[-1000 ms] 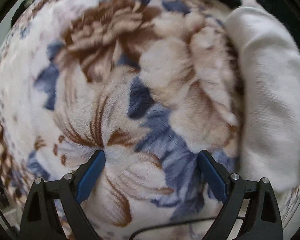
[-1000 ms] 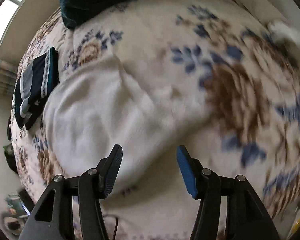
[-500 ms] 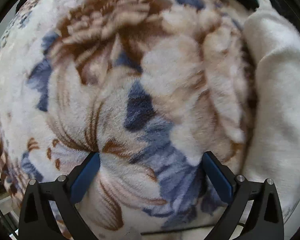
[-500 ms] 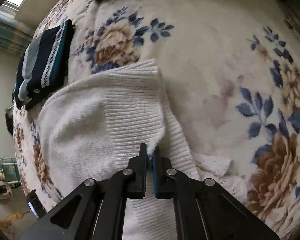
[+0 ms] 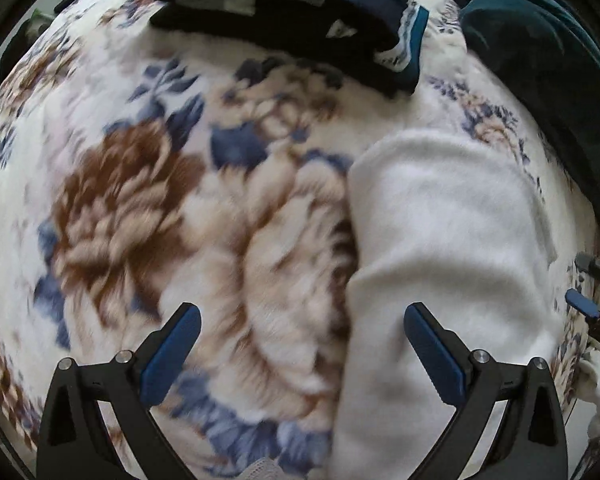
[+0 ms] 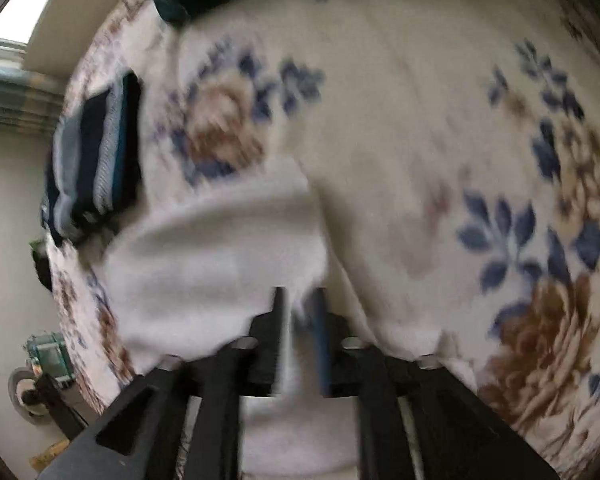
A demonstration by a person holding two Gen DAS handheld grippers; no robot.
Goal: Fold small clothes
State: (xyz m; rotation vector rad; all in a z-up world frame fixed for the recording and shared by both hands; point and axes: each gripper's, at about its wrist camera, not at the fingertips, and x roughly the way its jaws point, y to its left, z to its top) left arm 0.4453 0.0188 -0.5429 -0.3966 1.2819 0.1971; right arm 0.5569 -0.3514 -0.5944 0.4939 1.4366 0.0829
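1. We see the white sweater (image 5: pixel 452 216) lying folded on the floral blanket (image 5: pixel 140 184); its rounded left edge runs down the middle of the left wrist view.
2. Our left tool (image 5: pixel 302 320) hangs wide open with nothing between its blue pads; the left pad is over bare blanket and the right pad over the sweater's left margin.
3. Our right tool (image 6: pixel 298 300) stands narrow and has just been opening, with a strip of white knit between its pads. The blur hides whether they press on it.
4. A folded striped garment (image 5: pixel 308 8) lies past the sweater's far edge, apart from it.
5. A dark teal cloth (image 5: pixel 540 60) borders the blanket's far right.
6. Open blanket spreads to the sweater's left in the left wrist view, and to its right in the right wrist view.
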